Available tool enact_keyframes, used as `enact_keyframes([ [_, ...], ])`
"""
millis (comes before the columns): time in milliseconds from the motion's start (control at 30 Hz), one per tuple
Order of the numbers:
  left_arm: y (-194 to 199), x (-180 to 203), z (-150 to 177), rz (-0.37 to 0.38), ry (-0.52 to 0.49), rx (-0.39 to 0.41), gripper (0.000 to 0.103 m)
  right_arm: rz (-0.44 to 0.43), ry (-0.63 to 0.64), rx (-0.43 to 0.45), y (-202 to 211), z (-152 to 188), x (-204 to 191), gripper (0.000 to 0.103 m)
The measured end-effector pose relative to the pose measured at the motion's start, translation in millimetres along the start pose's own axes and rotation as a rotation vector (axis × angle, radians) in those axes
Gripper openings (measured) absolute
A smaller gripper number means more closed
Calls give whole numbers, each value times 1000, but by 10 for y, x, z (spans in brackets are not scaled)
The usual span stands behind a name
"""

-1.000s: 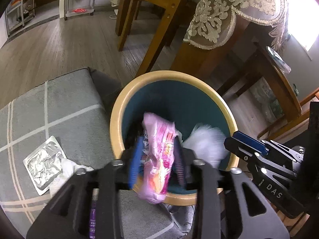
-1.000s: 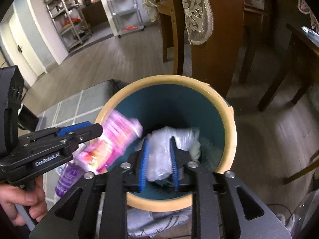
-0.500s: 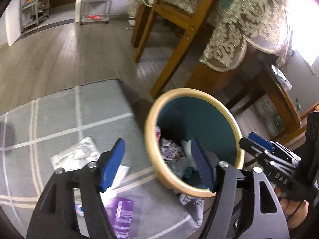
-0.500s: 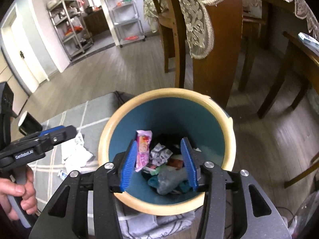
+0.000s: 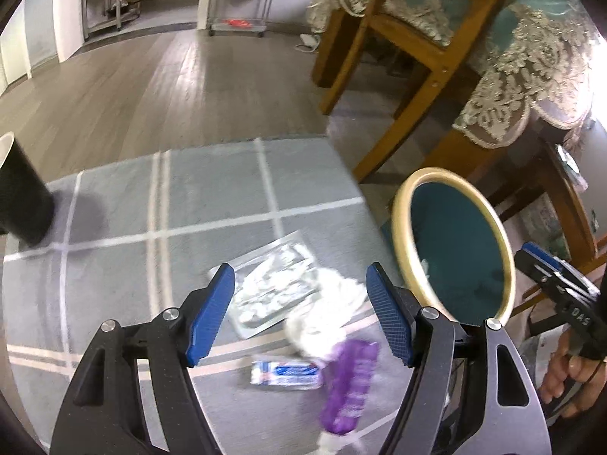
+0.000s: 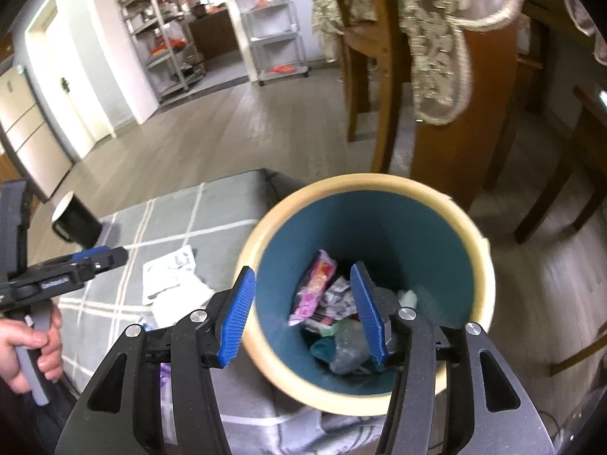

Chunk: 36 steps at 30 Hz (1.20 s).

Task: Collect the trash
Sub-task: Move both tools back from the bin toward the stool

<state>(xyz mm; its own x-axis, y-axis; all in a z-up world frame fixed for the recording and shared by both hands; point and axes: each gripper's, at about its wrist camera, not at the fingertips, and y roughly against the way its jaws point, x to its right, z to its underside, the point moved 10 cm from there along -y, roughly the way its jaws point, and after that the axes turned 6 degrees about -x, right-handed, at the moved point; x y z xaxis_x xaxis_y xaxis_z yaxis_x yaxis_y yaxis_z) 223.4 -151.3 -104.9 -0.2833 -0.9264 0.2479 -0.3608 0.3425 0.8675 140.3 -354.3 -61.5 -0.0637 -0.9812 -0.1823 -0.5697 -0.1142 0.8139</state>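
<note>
My left gripper (image 5: 299,269) hangs open over the grey rug, with nothing between its pads. Below it lie a silver foil wrapper (image 5: 271,284), a crumpled white tissue (image 5: 330,311), a purple wrapper (image 5: 349,383) and a small blue-and-white packet (image 5: 286,373). The teal bin with a cream rim (image 5: 402,235) stands to its right. My right gripper (image 6: 302,269) hovers over the bin's near rim (image 6: 379,182); its jaws are opening and hold nothing. Inside the bin lie a pink wrapper (image 6: 316,288) and other crumpled trash.
A black cup (image 6: 76,220) stands at the rug's far left corner. Wooden chairs (image 5: 398,38) and a table with a lace cloth (image 6: 436,38) crowd the space behind the bin. Bare wood floor stretches beyond the rug. A hand (image 6: 30,345) grips the left tool.
Both grippers opened and let go: the pink wrapper and the white plastic dropped into the bin. My left gripper then swung left, from the bin to over the litter on the rug.
</note>
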Motion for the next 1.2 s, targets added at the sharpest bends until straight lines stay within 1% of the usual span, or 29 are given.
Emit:
enact_keyframes([
  [300,-196,-319,173,-47,21,-45,71,-43,79,-47,-145,127,-390,54],
  [433,-288,-331,175,-44,-6,-66,71,-69,92,-60,-186,134,-534,54],
  [600,-428,-280,150,-58,-103,-94,72,-93,117,-87,-255,185,-723,54],
  [700,-528,-209,157,-61,-193,-122,75,-104,136,-101,-279,228,-831,54],
  [833,-699,-193,175,-96,-301,-167,75,-119,153,-135,-349,338,-956,54],
  [1000,-825,-205,144,-110,-338,-189,76,-120,181,-197,-460,528,-1087,54],
  [1100,-847,-199,107,-115,-361,-172,79,-127,185,-233,-538,621,-1153,54],
  [1200,-857,-236,67,-129,-351,-153,80,-137,175,-272,-625,722,-1218,54],
])
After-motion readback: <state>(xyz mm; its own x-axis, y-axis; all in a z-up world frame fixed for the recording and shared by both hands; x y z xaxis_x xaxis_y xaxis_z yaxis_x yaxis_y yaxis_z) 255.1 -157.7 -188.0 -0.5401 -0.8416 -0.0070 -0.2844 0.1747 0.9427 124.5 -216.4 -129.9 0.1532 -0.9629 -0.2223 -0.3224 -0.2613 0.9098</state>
